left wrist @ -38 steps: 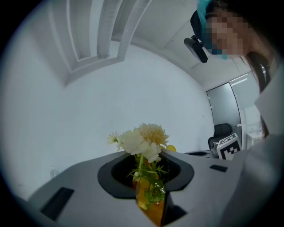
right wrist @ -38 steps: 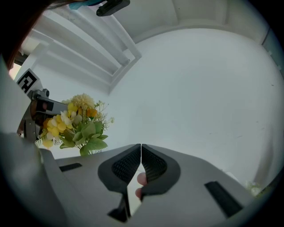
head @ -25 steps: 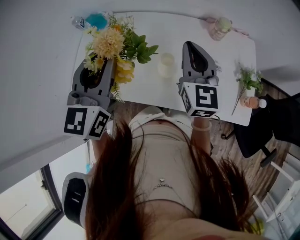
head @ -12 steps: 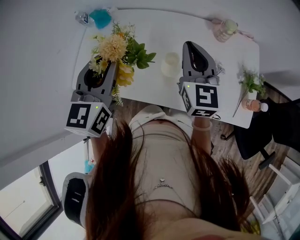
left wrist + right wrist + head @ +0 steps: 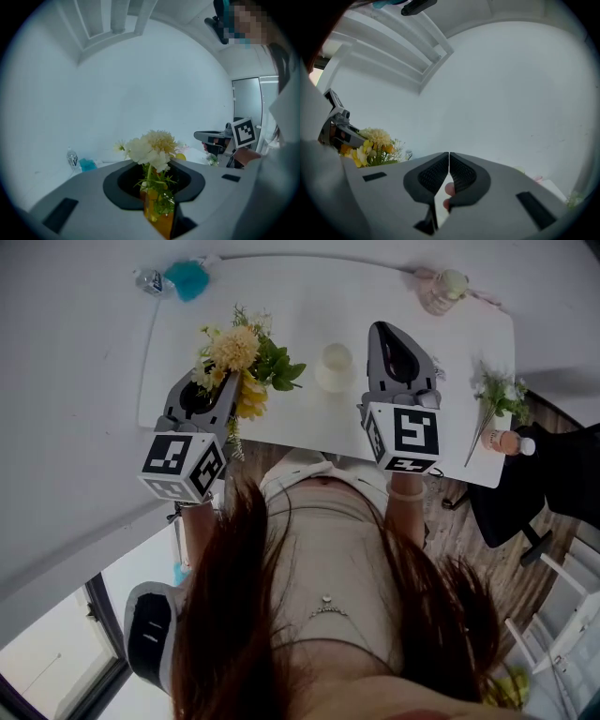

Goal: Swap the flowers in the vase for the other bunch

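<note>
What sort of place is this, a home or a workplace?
Probably an office or studio room rather than a home. A plain white table stands against a bare white wall, and a black swivel chair sits on a wood floor.

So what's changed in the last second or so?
The left gripper, clamped on the yellow flower bunch, has come down toward the table, carrying the bunch with it. Nothing was taken or let go. The right gripper stays shut and empty by the white vase; the other bunch lies unmoved at the table's right end.
</note>
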Motion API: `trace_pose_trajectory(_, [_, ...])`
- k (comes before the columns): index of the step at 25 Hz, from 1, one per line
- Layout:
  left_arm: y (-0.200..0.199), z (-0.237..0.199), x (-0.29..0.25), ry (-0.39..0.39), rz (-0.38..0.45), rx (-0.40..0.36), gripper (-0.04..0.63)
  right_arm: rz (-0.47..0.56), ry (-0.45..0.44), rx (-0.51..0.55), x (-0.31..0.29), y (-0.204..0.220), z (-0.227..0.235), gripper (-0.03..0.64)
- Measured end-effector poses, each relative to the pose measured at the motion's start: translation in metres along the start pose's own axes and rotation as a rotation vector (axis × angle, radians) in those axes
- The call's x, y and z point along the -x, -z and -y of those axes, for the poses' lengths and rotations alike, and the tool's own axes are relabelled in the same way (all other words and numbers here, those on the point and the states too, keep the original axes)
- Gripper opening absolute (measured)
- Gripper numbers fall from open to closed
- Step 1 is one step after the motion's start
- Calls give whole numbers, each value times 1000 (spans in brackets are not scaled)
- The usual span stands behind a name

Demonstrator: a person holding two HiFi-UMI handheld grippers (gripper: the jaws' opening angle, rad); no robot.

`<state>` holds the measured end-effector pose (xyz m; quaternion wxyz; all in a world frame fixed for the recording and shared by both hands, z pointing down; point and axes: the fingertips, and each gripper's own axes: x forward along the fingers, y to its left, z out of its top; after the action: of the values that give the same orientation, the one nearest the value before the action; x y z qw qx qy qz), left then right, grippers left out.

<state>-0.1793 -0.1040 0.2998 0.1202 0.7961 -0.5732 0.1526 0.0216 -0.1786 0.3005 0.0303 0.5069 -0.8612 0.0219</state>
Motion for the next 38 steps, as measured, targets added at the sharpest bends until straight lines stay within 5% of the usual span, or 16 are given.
trace_pose_trajectory(18, [66,-10,-68,129,-275,6,117,-71,63,43,-19,13,22,28])
trace_pose_trajectory(38, [119,-47,-150,138,-401,58,129,-145,118,71,-48,35,60,28])
